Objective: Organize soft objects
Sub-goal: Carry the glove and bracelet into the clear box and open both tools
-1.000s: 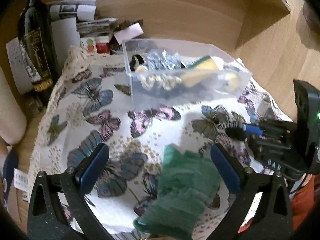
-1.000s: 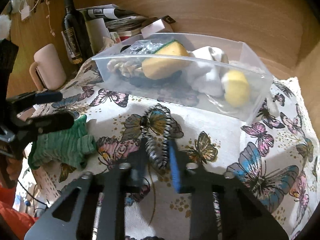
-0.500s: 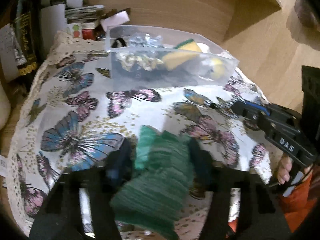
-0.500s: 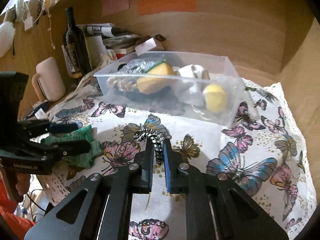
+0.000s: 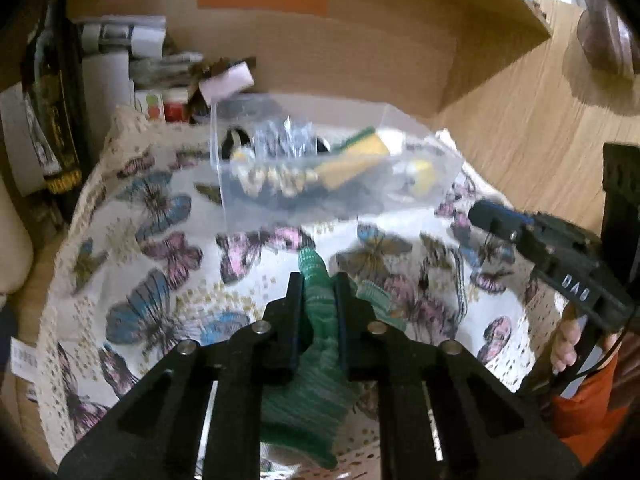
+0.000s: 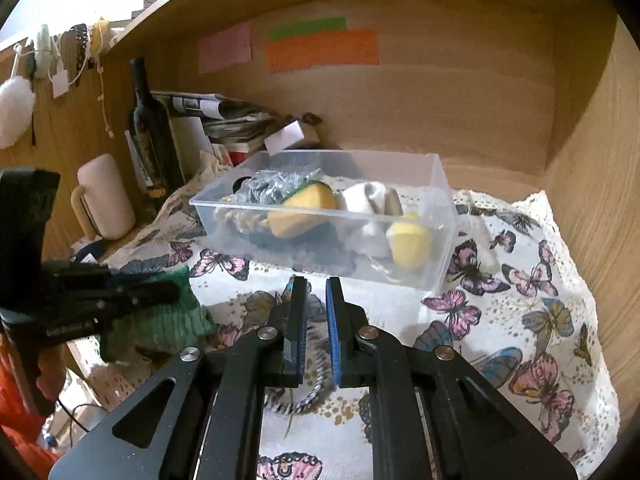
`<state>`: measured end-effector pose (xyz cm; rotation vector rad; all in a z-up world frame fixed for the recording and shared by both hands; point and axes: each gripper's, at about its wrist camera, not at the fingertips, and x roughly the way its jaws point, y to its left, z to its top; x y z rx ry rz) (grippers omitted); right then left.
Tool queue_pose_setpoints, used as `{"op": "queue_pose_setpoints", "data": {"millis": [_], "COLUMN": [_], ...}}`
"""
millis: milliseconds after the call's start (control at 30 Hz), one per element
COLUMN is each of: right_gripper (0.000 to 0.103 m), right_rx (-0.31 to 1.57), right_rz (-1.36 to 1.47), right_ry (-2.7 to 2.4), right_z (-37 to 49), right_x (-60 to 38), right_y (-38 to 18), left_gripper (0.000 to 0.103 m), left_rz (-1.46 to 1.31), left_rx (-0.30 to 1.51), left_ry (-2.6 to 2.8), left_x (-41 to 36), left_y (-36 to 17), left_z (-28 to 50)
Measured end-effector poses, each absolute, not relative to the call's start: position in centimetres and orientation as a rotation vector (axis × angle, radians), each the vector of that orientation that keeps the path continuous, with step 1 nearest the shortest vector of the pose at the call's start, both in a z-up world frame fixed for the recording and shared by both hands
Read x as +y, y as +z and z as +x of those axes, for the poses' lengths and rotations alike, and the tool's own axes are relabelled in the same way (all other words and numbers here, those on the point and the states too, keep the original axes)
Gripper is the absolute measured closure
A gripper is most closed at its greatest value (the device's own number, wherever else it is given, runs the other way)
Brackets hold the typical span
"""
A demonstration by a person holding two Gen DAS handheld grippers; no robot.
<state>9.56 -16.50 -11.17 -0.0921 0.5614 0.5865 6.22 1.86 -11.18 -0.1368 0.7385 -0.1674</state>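
My left gripper (image 5: 317,280) is shut on a green knitted cloth (image 5: 316,344) and holds it just above the butterfly tablecloth (image 5: 160,264). In the right wrist view it shows at the left (image 6: 160,288) with the cloth (image 6: 160,320) hanging from it. My right gripper (image 6: 316,284) is shut on a black-and-white striped hair tie (image 6: 316,384), which hangs blurred below the fingers; in the left wrist view it is at the right (image 5: 480,214). A clear plastic box (image 6: 436,216) beyond both grippers holds a yellow sponge (image 6: 304,208), a white cloth (image 6: 364,196) and a yellow ball (image 6: 408,240).
A dark wine bottle (image 6: 148,128), a cream mug (image 6: 106,196) and stacked papers (image 6: 224,116) stand at the back left. Wooden walls (image 6: 592,160) close in the back and right. The tablecloth's front edge (image 6: 100,344) drops off at the left.
My left gripper closed on the green cloth and lifted it. My right gripper rose with the hair tie, which now hangs lower between its fingers.
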Motion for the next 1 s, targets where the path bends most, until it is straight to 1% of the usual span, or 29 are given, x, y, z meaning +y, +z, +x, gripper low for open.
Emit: {"op": "queue_pose_setpoints", "data": {"millis": [100, 167, 233, 267, 500, 567, 600, 633, 767, 1000], "right_gripper": [0.094, 0.092, 0.074, 0.072, 0.071, 0.074, 0.087, 0.095, 0.096, 0.096], "right_rx": [0.573, 0.608, 0.641, 0.649, 0.757, 0.745, 0.738, 0.743, 0.717, 0.613], "right_rz": [-0.101, -0.105, -0.111, -0.114, -0.188, -0.205, -0.211, -0.212, -0.194, -0.137], "right_ry": [0.604, 0.602, 0.598, 0.588, 0.577, 0.572, 0.577, 0.578, 0.576, 0.58], "right_z": [9.4, 9.6, 10.0, 10.1, 11.6, 11.6, 11.7, 11.8, 12.0, 12.0], "right_x": [-16.7, -16.6, -16.6, -16.6, -15.6, -15.3, -15.2, -15.1, -15.3, -16.0], "right_y": [-11.4, -11.8, -12.6, -13.0, -16.2, -16.3, -16.2, -16.2, -15.6, -11.9], "left_gripper": [0.089, 0.089, 0.089, 0.089, 0.089, 0.089, 0.089, 0.089, 0.089, 0.089], "left_rz": [-0.128, -0.123, -0.121, -0.12, -0.112, -0.113, -0.115, -0.119, -0.129, -0.149], "left_rx": [0.692, 0.669, 0.646, 0.637, 0.586, 0.579, 0.577, 0.575, 0.565, 0.504], "left_ry": [-0.165, -0.162, -0.16, -0.159, -0.153, -0.151, -0.151, -0.149, -0.146, -0.119], "left_x": [2.1, 2.2, 2.3, 2.4, 2.3, 2.4, 2.4, 2.5, 2.9, 4.1], "left_y": [-9.8, -9.1, -8.4, -8.2, -6.9, -6.8, -6.7, -6.7, -6.2, -4.1], "left_z": [6.3, 6.5, 6.7, 6.8, 7.3, 7.5, 7.7, 7.8, 8.7, 10.5]}}
